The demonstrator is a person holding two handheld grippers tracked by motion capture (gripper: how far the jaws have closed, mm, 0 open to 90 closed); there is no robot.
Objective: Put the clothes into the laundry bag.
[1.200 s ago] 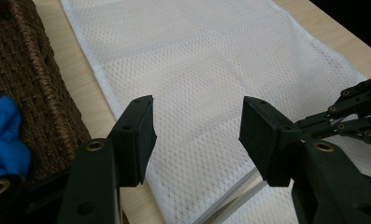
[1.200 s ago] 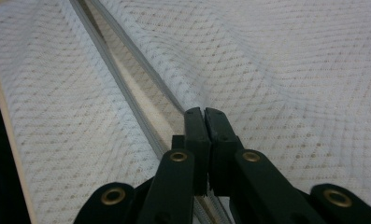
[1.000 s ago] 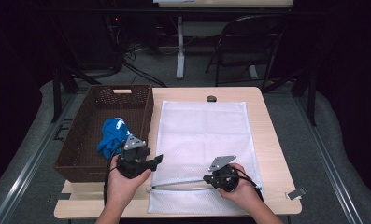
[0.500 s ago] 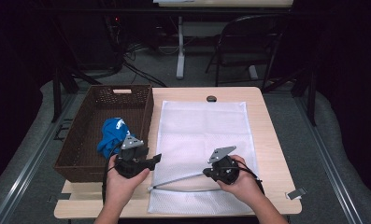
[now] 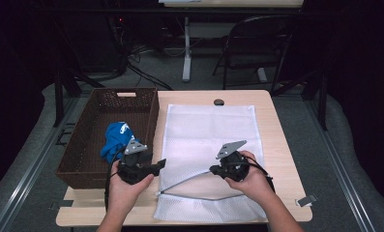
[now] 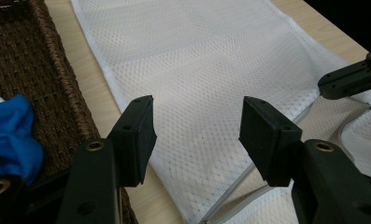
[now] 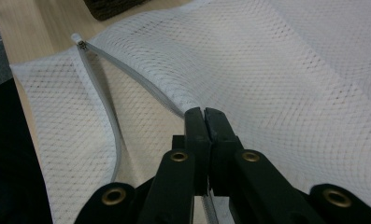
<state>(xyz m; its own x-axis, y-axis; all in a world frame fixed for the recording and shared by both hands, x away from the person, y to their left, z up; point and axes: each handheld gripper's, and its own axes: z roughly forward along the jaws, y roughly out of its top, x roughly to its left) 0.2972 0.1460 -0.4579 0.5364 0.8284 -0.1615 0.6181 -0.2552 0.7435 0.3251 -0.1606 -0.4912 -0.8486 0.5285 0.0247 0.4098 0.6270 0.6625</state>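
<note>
Both tools differ: my right tool [image 7: 204, 114], pinching the mesh bag [image 5: 206, 135] zipper edge, has lifted, opening its mouth; left tool [image 6: 197, 133] stays spread beside it.

The net bag [image 5: 209, 140] is white with tiny holes and a grey zip [image 7: 106, 112]. The basket [image 5: 90, 145] is dark brown and woven. The cloth [image 5: 114, 140] inside is bright blue. The table [image 5: 279, 145] is light wood.
</note>
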